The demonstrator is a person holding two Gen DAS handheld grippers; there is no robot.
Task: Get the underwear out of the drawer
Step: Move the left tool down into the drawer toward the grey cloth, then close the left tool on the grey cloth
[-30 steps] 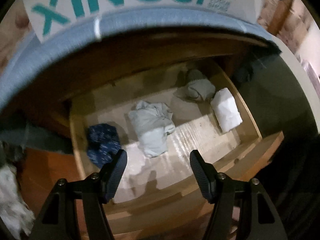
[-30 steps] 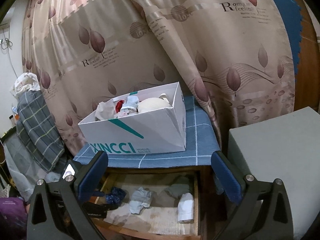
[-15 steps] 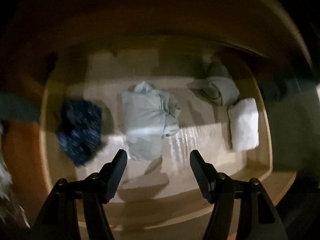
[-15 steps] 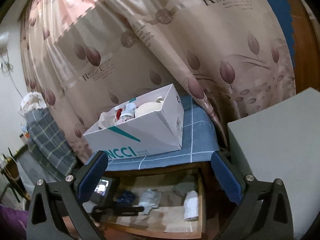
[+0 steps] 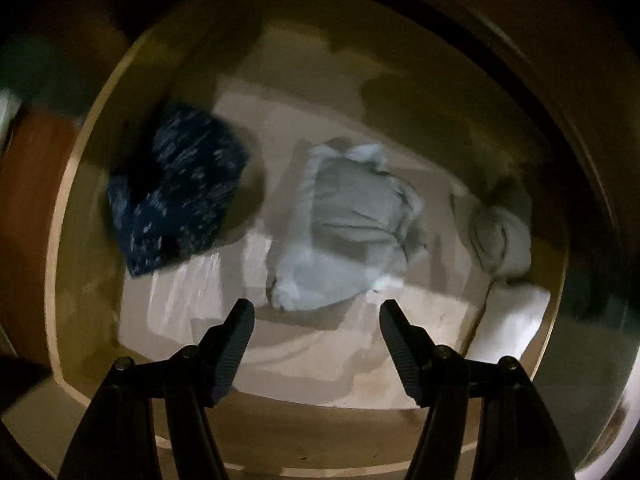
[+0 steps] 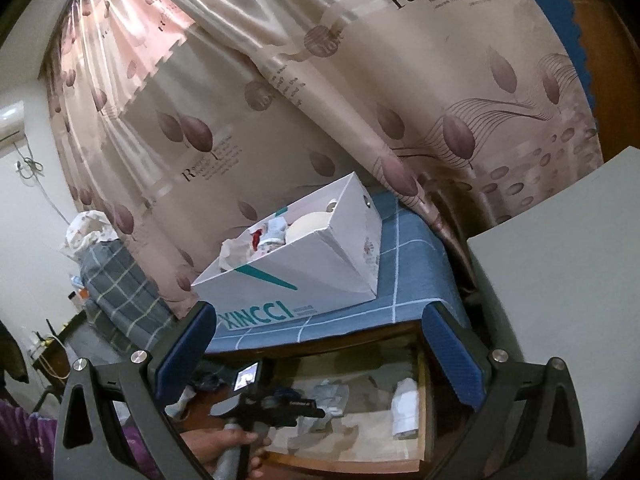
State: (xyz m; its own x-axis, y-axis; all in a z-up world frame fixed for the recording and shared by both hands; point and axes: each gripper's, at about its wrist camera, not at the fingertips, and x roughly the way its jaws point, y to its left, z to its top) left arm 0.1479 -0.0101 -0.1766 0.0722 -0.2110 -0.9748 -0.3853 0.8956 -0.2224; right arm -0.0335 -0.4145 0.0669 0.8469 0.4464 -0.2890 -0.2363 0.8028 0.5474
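Over the open drawer [image 5: 80,208], the left gripper [image 5: 316,320] pointed steeply down, fingers spread and empty, apparently lined up on the pale grey underwear [image 5: 348,228] lying mid-drawer. The right gripper [image 6: 320,348], also wide open and empty, hung back near the box [image 6: 312,264]. Blur and gloom obscured the dark blue garment [image 5: 176,188].

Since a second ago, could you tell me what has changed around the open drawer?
The left gripper has come down into the drawer, jaws open, closing in above the light grey underwear; nothing is gripped yet. The right gripper swung slightly, open and empty. The four garments lie where they were, and the white box is unmoved.
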